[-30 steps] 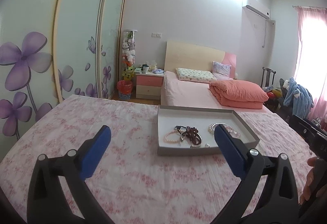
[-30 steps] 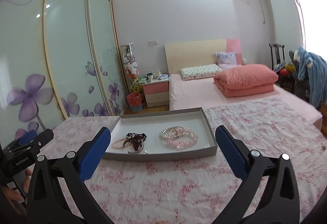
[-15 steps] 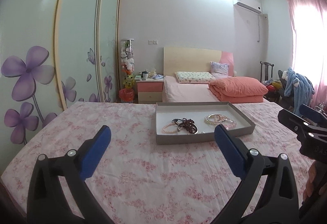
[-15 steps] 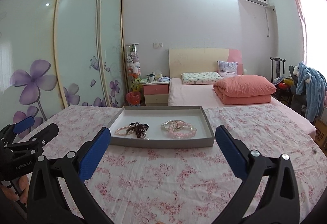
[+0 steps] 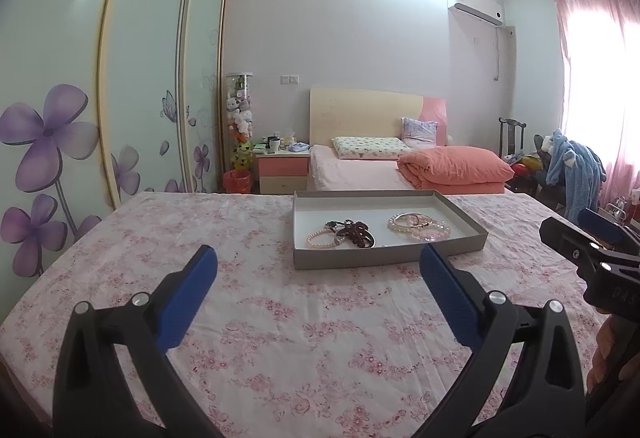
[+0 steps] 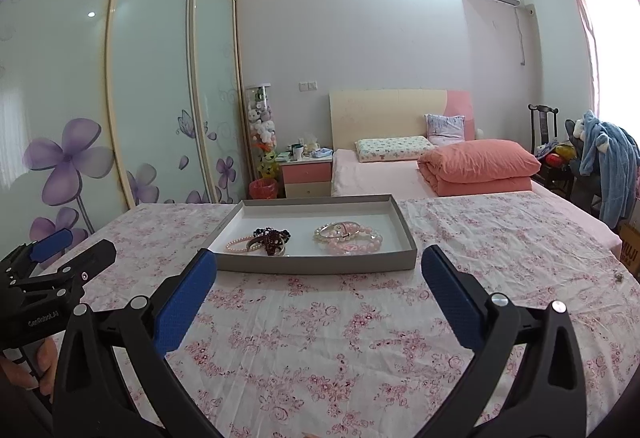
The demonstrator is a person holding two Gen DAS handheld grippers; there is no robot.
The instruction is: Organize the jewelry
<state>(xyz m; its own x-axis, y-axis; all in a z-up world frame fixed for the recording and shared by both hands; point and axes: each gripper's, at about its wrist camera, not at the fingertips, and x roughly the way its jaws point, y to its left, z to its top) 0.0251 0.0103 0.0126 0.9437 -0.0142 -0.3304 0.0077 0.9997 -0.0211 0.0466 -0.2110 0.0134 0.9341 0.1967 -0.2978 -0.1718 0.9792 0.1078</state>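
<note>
A shallow grey tray [image 5: 384, 260] sits on a surface covered with a pink floral cloth [image 5: 280, 318], holding the jewelry. At the tray's left lie a pale pink bead bracelet [image 5: 320, 239] and a dark red bead cluster [image 5: 357, 233] tangled with a metal bangle; at its right, apart from these, rests a heap of pearl and pink bracelets [image 5: 418, 225], touching one another. The left tool [image 5: 318, 270] hovers above the cloth short of the tray's near wall, its blue pads [image 5: 188, 302] spread wide and gripping nothing. The right tool [image 6: 319, 272] is likewise held short of the tray, pads [image 6: 452, 302] wide apart and empty. A hand [image 6: 30, 368] grips the left tool's handle at the lower left of the right wrist view. Behind the surface stand a bed [image 5: 360, 172] with a folded coral quilt [image 5: 456, 168] and a wardrobe [image 5: 80, 98] with purple flower doors.
</note>
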